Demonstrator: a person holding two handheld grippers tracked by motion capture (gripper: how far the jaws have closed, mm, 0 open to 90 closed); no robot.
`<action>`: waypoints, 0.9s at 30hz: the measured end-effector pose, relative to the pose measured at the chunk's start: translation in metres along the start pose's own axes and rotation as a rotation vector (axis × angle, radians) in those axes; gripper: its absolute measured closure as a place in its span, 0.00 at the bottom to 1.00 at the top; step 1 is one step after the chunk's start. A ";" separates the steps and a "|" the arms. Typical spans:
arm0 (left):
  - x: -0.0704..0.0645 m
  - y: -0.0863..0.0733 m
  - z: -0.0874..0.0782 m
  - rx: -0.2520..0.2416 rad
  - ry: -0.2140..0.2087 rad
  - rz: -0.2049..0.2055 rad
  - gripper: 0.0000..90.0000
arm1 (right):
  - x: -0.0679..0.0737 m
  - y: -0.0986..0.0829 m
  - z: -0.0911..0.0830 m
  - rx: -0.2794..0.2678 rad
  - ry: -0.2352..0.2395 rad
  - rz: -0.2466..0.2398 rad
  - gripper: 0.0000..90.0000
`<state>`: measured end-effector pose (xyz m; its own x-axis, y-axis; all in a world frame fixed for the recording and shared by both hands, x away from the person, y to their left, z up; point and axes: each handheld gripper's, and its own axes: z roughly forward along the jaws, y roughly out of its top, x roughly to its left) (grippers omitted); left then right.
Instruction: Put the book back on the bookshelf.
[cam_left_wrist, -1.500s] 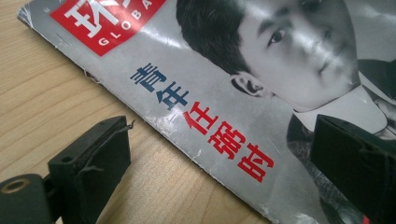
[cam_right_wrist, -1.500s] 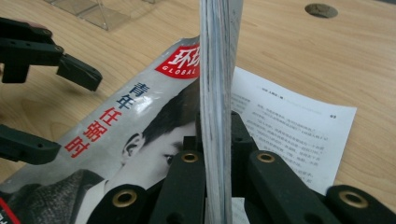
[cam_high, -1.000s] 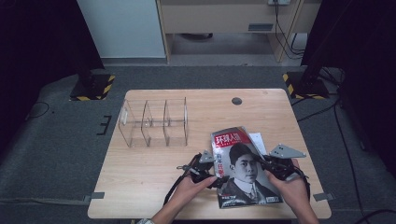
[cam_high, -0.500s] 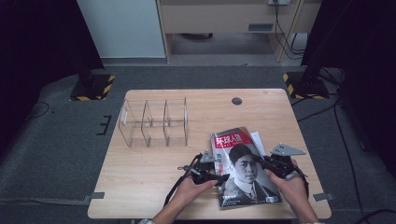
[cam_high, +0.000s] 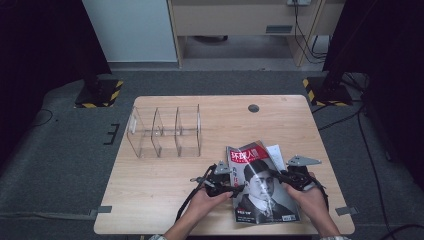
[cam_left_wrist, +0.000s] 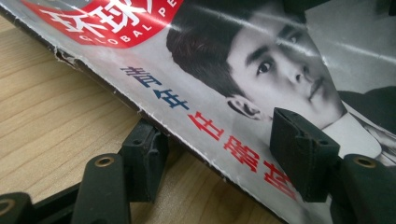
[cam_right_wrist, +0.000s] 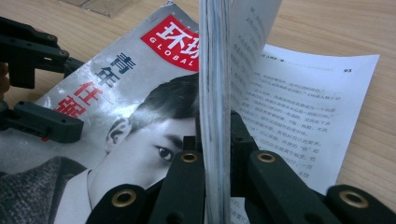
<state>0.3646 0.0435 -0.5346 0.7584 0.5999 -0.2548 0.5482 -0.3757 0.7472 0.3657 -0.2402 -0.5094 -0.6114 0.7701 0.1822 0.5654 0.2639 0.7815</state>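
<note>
One glossy magazine (cam_high: 261, 185) with a red masthead and a black-and-white portrait cover, lying on the light wooden tabletop (cam_high: 165, 190) between the two grippers. Masthead reads "GLOBAL" under white Chinese characters, cut off at the frame edge in both gripper views; blue and red Chinese text runs down the cover's spine side.

Left gripper (cam_high: 226, 184): jaws wide apart, straddling the magazine's spine edge, one jaw under the lifted edge on the tabletop side, the other above the cover. In the left gripper view neither jaw visibly presses the paper, nothing clamped.

Right gripper (cam_high: 289, 179): jaws closed tight on the opposite edge, a sheaf of pages (cam_right_wrist: 214, 93) standing edge-on between them. Beyond those jaws an inner page (cam_right_wrist: 299, 102) of small print lies open, page number "93" readable, body text too small to make out.

One clear acrylic three-compartment organiser (cam_high: 165, 131), well beyond the left jaws. Magazine's lower part is partly hidden by the hands in the high view.
</note>
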 end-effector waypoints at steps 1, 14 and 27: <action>0.001 0.000 -0.001 0.001 -0.005 -0.005 0.41 | 0.000 0.000 0.000 0.002 0.006 0.001 0.97; 0.004 -0.001 -0.003 0.002 0.011 0.003 0.51 | -0.008 -0.010 0.013 0.104 -0.143 -0.047 0.41; 0.007 -0.001 -0.005 0.004 0.010 -0.003 0.58 | -0.017 -0.016 0.010 0.089 -0.163 0.018 0.35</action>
<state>0.3676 0.0509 -0.5339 0.7531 0.6080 -0.2512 0.5522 -0.3766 0.7438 0.3725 -0.2513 -0.5315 -0.5071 0.8571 0.0908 0.6265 0.2943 0.7217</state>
